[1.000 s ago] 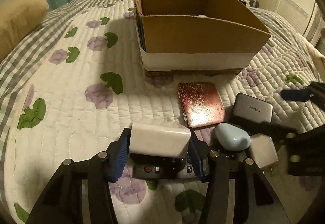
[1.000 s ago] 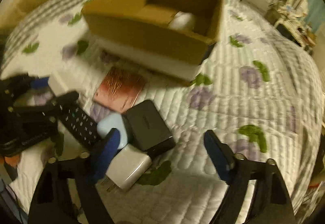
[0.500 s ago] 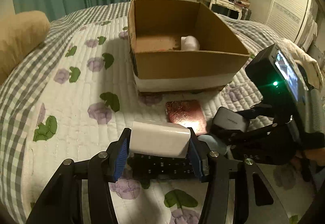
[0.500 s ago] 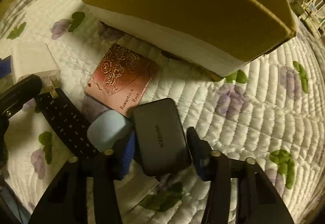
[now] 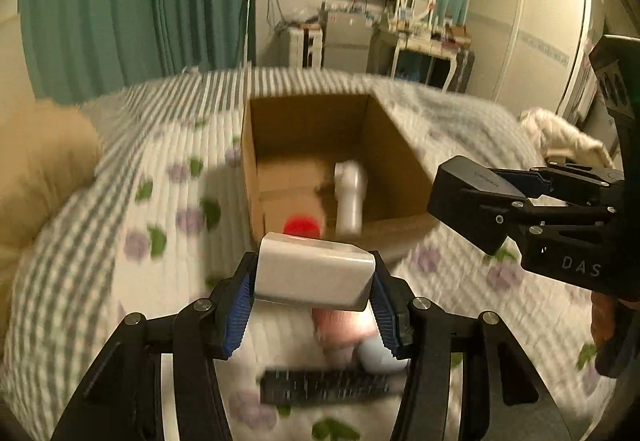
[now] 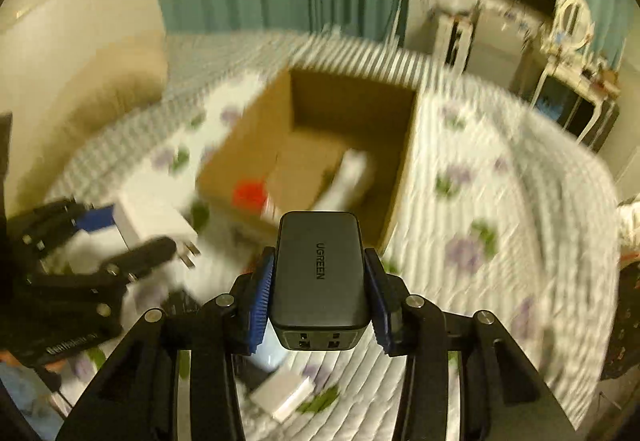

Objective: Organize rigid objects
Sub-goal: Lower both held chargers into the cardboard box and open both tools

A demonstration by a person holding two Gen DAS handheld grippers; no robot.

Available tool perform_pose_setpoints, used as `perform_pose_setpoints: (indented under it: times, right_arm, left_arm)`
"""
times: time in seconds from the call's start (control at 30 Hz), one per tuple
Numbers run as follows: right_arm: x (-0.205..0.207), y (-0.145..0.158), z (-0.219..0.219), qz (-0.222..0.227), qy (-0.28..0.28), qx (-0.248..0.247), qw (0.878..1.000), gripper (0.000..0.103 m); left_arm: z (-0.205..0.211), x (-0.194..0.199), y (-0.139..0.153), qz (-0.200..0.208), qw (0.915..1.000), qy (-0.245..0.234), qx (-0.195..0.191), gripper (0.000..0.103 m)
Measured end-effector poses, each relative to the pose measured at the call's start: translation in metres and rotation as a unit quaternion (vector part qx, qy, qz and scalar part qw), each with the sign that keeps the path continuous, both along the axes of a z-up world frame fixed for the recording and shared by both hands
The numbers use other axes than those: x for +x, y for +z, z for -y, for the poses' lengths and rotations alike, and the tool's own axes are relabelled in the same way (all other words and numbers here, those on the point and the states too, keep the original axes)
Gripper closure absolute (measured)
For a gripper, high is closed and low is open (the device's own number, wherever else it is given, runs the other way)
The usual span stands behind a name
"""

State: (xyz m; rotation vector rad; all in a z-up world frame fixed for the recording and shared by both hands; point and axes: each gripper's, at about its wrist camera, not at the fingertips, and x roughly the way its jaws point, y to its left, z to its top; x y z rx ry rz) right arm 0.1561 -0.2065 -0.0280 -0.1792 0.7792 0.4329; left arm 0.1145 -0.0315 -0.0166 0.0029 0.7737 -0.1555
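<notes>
The task is judged partly done. In the left wrist view, the left gripper [image 5: 314, 295] at lower centre is closed on a white charger [image 5: 314, 275], lifted clear of the quilt [image 5: 120, 281]; above it, the cardboard box [image 5: 400, 145] at centre already holds two things, a white bottle-like object [image 5: 350, 197] and a red item [image 5: 301, 225] too blurred to name. At the right edge the right gripper [image 5: 500, 185] is clamped on one black UGREEN charger [image 5: 460, 197], its jaws having just been closing onto it. Left on the quilt at the frame's bottom are counted one black remote [image 5: 324, 385], one pink case [image 5: 340, 329] and one pale blue case [image 5: 376, 359]; one small white adapter [image 6: 286, 397] is seen in the right wrist view. Two carried and four lying things are judged still unboxed.
</notes>
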Motion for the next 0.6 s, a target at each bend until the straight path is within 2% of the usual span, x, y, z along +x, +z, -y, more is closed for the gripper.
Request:
perform_pose_setpoints:
  times: [0.13,0.23,0.33,0.4,0.6]
  right_arm:
    - [0.017,0.027,-0.01,0.027,-0.013,0.015,0.999,0.061]
    - [0.029,0.033,-0.017,0.038,-0.02,0.015,0.999,0.061]
    - [0.043,0.027,-0.022,0.041,-0.029,0.014,0.999,0.061]
    - [0.049,0.021,-0.02,0.022,-0.037,0.019,0.999,0.061]
    - [0.063,-0.005,-0.014,0.018,-0.05,0.033,0.998,0.061]
  left_arm:
    - [0.004,0.033,0.017,0.02,0.9998,0.003,0.005,0.049]
    - [0.007,0.061,0.017,0.026,0.9995,0.006,0.013,0.049]
    - [0.01,0.091,0.004,0.01,0.9996,0.009,0.025,0.049]
    - [0.012,0.108,-0.009,-0.007,0.9994,0.011,0.031,0.049]
    - [0.017,0.133,-0.038,-0.028,0.9992,0.0,0.027,0.048]
